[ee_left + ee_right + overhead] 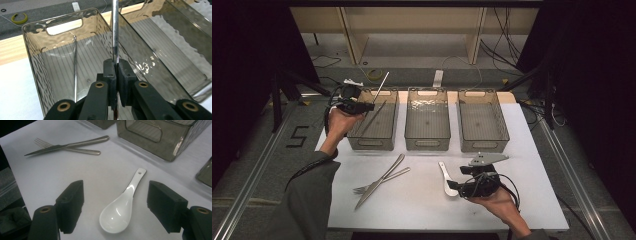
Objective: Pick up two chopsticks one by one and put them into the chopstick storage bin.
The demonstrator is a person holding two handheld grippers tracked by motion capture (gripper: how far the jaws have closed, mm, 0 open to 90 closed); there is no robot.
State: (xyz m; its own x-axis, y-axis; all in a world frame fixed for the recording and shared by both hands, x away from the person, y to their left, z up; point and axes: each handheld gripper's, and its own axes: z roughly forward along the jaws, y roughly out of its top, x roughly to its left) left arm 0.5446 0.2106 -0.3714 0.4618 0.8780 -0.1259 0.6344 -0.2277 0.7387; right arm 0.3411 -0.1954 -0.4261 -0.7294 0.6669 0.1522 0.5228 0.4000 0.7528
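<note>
The left gripper (115,65) was clamped on a metal chopstick (115,30) above the left bin (373,142), while the right gripper's (115,205) jaws stood apart around the white spoon (120,207).

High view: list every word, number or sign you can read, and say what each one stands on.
"5" – a single black digit marked on the grey floor to the left of the white table.
The three smoky clear plastic bins, the flat metal cutlery and the white ceramic spoon carry no lettering that can be read.
</note>
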